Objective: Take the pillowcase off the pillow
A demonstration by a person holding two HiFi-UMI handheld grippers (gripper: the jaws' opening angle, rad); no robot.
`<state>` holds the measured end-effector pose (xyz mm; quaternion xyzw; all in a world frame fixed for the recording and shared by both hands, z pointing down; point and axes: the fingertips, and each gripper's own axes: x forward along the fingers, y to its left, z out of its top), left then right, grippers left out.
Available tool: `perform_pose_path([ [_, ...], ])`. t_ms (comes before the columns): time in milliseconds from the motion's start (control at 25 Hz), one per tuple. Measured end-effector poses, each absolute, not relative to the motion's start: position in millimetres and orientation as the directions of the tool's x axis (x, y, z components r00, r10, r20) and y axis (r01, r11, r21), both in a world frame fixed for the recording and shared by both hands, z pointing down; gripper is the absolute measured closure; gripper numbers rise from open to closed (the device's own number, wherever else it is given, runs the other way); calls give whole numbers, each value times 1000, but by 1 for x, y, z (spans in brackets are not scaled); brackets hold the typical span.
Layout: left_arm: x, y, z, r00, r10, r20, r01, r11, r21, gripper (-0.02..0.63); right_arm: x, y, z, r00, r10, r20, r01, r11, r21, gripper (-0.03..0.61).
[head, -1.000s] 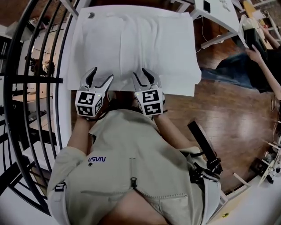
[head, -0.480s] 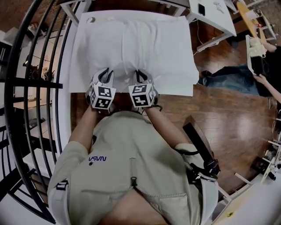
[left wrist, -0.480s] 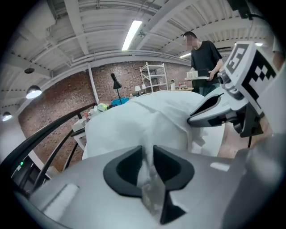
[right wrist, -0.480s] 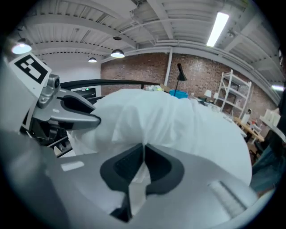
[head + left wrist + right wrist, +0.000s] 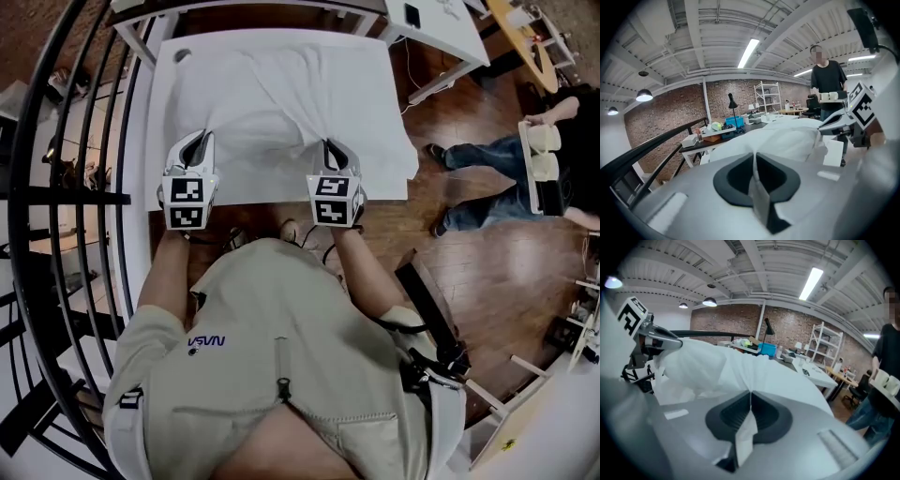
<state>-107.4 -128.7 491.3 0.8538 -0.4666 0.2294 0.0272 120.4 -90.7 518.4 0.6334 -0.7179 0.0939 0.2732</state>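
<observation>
White woven cloth, thin and limp, makes up the pillowcase; it lies on the white table in the upper centre of the head view, with the pillow inside showing only as a soft rounded bulge. Fan-shaped creases run from that bulge toward both grippers, so the cloth appears to be under tension.

The left gripper, at the left of the cloth's near edge, has just been closing; its jaws are now together on a narrow fold of the pillowcase, seen in the left gripper view as a thin strip between the ribbed dark pads. The right gripper, at the right of the same edge, has likewise just been closing and is clamped on a similar pinch of the cloth.

Hazards, as judged from this state:
- Slip: each hold is a small pinch of smooth fabric; a sharp pull could draw it out of the pads.
- Drag: if a pinch has caught both layers or the filling, the pillow would travel with the case and not come free; this cannot be confirmed.
- Overhang: the grippers work at the table's near edge; a long pull could bring the pillow off it.
- Skew: unequal pull from the two sides could twist the opening and bind it on the pillow's corners.
</observation>
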Motion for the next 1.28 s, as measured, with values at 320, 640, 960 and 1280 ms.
perform_pose_path([
  [320, -137, -114, 528, 447, -768, 459, -853, -520, -39, 594, 138, -80, 552, -34, -813, 581, -977, 148, 150, 568],
  [640, -140, -96, 573, 439, -737, 513, -877, -477, 65, 594, 135, -70, 579, -44, -766, 641, -985, 141, 101, 569],
  [960, -124, -82, 517, 504, -736, 451, -844, -530, 78, 460, 117, -50, 535, -230, -751, 619, -953, 304, 14, 440],
  [1280, -95, -153, 447, 499, -791, 353, -843, -538, -14, 372, 96, -121, 439, -363, -835, 413, -899, 431, 83, 440],
])
